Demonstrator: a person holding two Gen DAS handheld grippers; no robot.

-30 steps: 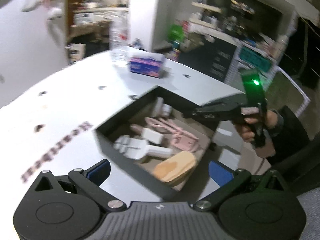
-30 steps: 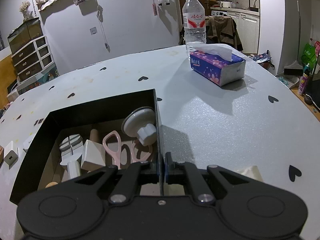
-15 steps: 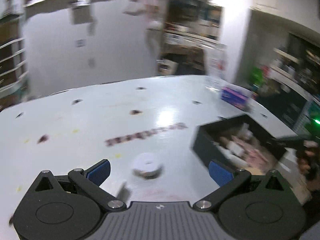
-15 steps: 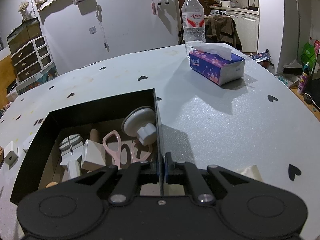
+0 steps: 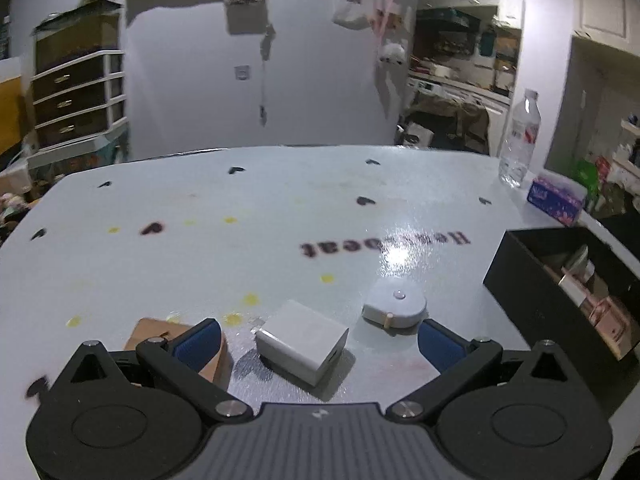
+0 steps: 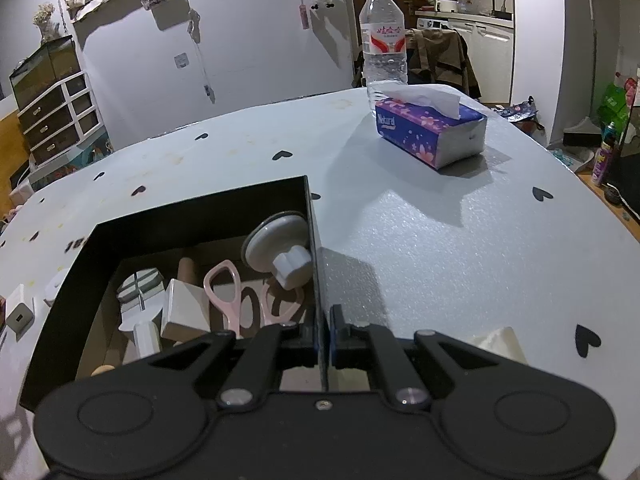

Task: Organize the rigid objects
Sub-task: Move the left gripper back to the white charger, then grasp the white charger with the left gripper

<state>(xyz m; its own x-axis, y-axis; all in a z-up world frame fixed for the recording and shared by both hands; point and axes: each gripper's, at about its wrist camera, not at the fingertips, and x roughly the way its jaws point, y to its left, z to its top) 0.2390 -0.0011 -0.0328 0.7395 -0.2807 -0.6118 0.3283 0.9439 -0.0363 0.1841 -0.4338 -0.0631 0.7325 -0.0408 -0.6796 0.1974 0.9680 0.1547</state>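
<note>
left claw (image 5: pixel 316 338) spread wide, empty | white block (image 5: pixel 302 342) on the bench (image 5: pixel 280 216) directly between and just ahead of its fingers, skewed to them | round disc (image 5: pixel 394 306) ahead-right | right claw (image 6: pixel 322 338) clenched on box (image 6: pixel 314 264) wall | left nearer

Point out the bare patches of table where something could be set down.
Bare: the stretch right of the black box, before the tissue box, and the far table beyond the printed word. Crowded: near the left gripper, with white cube, round disc, brown block.
</note>
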